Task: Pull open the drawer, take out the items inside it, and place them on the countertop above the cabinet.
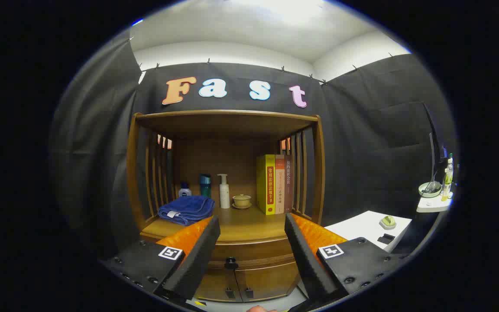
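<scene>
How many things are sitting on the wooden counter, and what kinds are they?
Towels: 1, the blue towel
Bottles: 3, a small bottle, a teal bottle, a white pump bottle
Bowls: 1, a small bowl on a saucer
Books: 3, standing books
Total: 8
The gripper is open, with the drawer knob between its fingers, untouched.

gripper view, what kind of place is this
Likely a staged home corner in a recording booth: a wooden cabinet with yellow and brown books, a folded blue towel, black cloth walls. Hand-held gripper open.
</scene>
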The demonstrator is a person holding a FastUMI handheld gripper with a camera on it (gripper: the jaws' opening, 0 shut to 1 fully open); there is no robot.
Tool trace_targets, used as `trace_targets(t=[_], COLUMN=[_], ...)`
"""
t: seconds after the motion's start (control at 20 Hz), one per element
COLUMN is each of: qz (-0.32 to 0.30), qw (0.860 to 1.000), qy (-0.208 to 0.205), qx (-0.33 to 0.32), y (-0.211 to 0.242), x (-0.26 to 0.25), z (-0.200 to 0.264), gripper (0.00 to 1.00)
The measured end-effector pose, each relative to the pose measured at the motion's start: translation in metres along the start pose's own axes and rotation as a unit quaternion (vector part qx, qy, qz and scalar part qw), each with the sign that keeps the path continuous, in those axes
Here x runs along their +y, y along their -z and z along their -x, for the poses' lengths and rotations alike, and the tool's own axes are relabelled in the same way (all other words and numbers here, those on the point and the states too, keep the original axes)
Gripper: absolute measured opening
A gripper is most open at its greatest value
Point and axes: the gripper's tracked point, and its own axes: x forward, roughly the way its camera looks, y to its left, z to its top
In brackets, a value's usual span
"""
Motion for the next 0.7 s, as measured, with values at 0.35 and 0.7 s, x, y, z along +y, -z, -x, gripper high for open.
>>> trace_targets(t=[0.35,0.7], qz=[0.007,0.003], qw=[1.000,1.000], qy=[0.000,0.006], qx=[-0.006,-0.006], y=[-0.0046,-0.0058], x=[0.0040,0.0012], z=[0.0017,0.0024], gripper=[0.98,0.98])
